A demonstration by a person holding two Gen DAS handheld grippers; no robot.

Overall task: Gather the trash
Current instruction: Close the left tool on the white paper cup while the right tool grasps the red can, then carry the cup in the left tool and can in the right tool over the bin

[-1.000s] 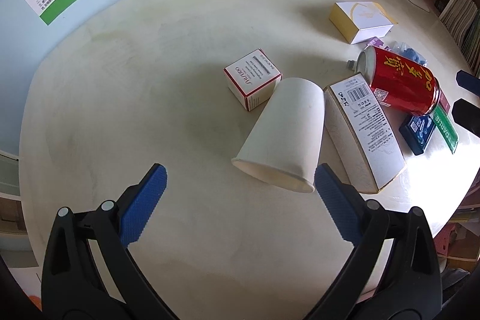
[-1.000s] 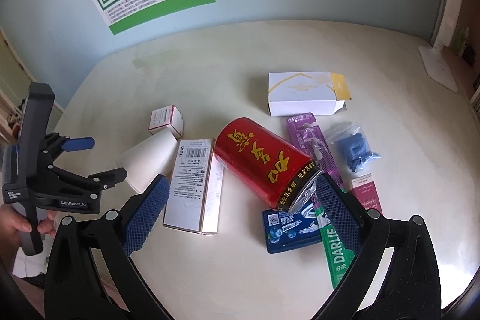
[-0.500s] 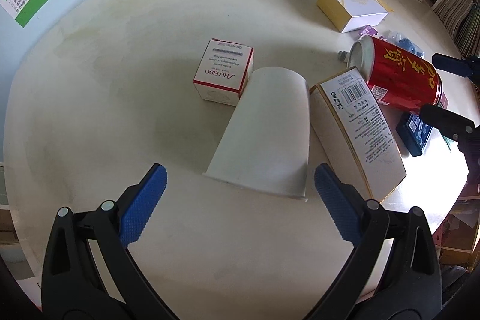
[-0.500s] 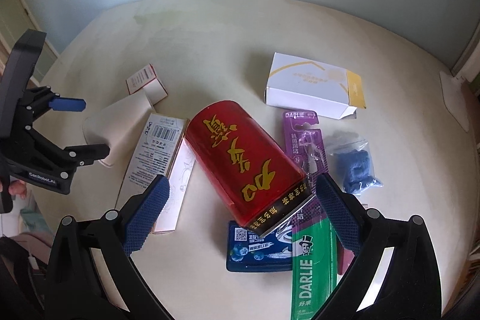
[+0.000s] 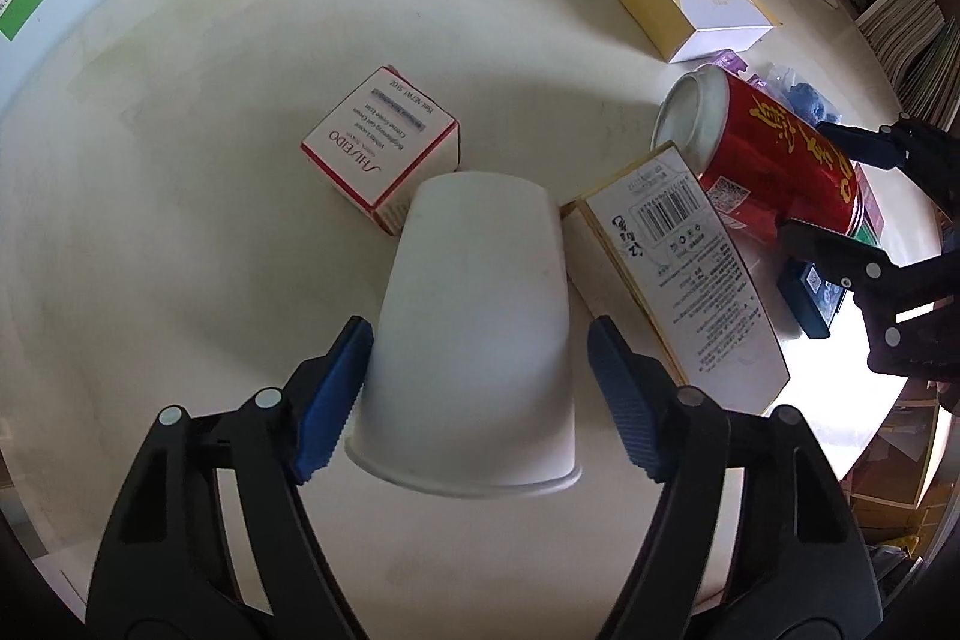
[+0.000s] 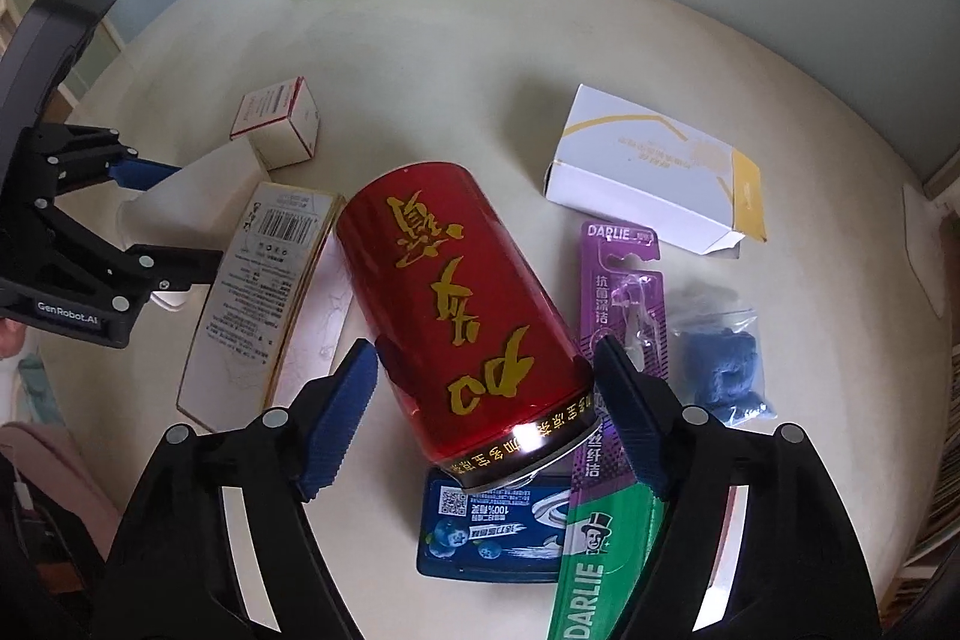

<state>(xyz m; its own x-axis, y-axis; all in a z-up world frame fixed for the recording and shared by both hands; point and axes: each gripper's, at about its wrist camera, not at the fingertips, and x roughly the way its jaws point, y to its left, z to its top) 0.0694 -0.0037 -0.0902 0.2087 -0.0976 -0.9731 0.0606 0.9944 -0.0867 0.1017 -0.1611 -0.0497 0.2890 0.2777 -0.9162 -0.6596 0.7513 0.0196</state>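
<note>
Left gripper [image 5: 477, 382] straddles the white paper cup [image 5: 474, 328], which lies on its side low in the frame's centre on the round table [image 5: 180, 100]; the left pad touches the cup wall, the right pad stands just off it, so the jaws are part-closed but not yet clamped. Right gripper [image 6: 483, 403] likewise brackets the red can [image 6: 462, 304], lying at frame centre across a blue packet [image 6: 498, 538], with a gap at the left pad. Risks: thin cup wall may crush or squirt forward into the Shiseido box [image 5: 384, 148]; the round can may roll out toward the long barcode box [image 6: 264, 280]. A second ago both sets of jaws stood wide and farther back; since then both have advanced and narrowed.
</note>
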